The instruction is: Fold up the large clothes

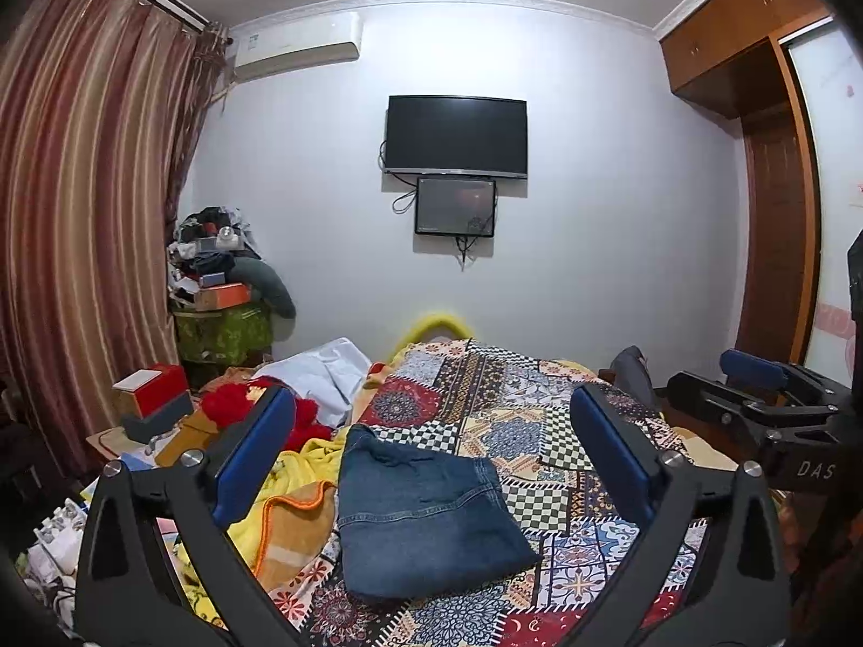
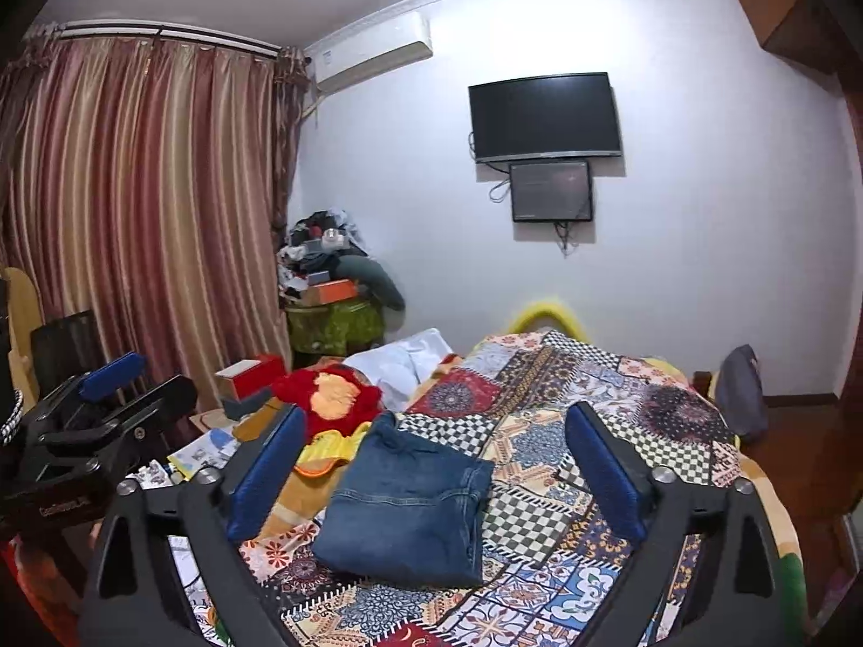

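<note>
A: The jeans (image 1: 426, 512) sit folded into a compact denim block on the patchwork quilt (image 1: 539, 404) of the bed, near its middle, with both sets of tongs hanging above and touching nothing

B: Left tongs (image 1: 431, 447) spread wide, nothing between the blue pads; right tongs (image 2: 437, 458) just the same, wide and empty

A: So what can go wrong? I reckon the stack is loose: nudge that top layer sideways and the fold slides open

B: And the left edge lies right beside the rumpled yellow blanket (image 1: 291, 507); a low pass there could snag it and drag it over the denim

A: The red plush toy (image 2: 334, 393) sits a little further off, less of a worry
</note>
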Motion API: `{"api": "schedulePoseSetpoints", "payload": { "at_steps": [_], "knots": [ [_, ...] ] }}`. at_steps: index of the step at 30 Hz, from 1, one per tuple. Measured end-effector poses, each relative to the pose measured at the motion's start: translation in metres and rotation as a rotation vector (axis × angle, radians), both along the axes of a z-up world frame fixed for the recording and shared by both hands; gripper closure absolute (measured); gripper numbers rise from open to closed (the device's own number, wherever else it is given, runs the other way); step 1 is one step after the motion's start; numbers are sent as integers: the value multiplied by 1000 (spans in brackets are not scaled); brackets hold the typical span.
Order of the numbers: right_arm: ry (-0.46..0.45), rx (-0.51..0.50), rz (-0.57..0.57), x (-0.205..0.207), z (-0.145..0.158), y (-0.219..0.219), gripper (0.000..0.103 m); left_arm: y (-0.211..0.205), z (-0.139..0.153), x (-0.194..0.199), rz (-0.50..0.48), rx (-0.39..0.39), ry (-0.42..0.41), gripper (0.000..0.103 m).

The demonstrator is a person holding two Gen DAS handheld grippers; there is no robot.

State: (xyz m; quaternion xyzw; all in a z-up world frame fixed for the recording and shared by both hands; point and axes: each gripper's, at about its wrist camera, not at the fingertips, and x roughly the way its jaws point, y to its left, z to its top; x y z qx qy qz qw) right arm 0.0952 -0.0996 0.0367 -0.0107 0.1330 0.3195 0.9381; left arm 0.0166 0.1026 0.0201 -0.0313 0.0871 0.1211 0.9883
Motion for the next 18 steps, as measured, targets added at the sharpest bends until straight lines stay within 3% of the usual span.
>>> {"api": "schedulePoseSetpoints", "payload": {
  "at_steps": [18],
  "knots": [
    [27, -22, -36, 9, -6, 4, 0, 12, -15, 12, -5, -42, 47, 0]
  ]
}}
